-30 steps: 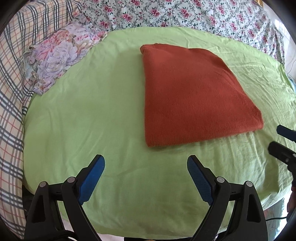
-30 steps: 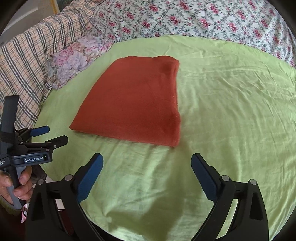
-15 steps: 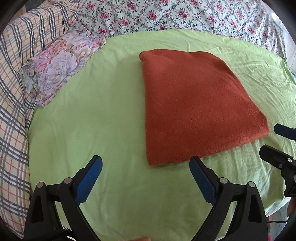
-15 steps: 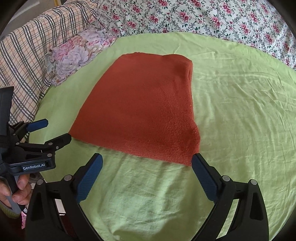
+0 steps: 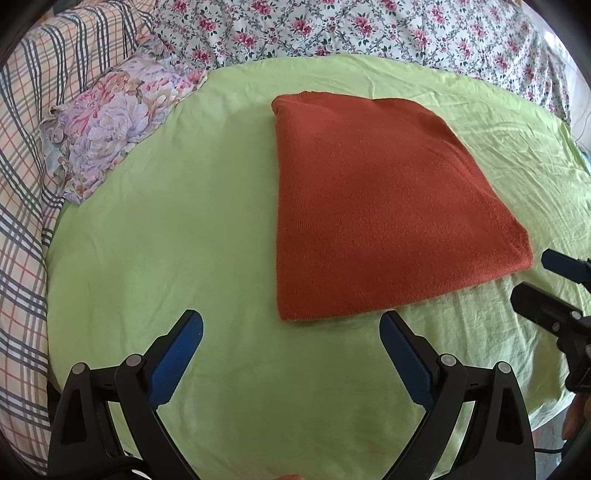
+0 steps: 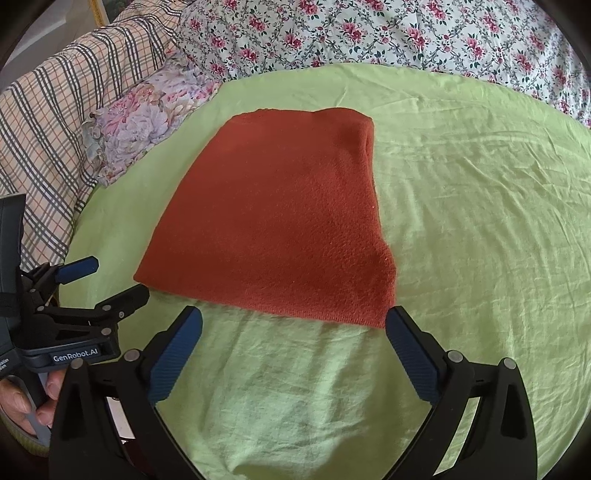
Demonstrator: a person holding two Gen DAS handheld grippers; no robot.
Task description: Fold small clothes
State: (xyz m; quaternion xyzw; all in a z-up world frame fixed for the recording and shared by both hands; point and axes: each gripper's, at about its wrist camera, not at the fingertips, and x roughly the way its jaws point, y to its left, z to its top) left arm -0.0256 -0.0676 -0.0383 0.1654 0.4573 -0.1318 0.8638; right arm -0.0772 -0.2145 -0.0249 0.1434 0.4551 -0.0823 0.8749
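Rust knit garment (image 5: 373, 206) lies flat, already folded to a rough rectangle, on the green sheet (image 5: 166, 229) mid-bed. Long axis runs away from the cameras; the narrower end points toward the floral quilt (image 5: 369, 29). Left claw (image 5: 291, 332) and right claw (image 6: 293, 328) both spread, empty, poised at its near edge, probably for another fold.

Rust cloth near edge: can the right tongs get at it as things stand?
Probably yes. The right tongs are open and empty, just short of the rust cloth, whose near edge lies flat on the green sheet with nothing between.
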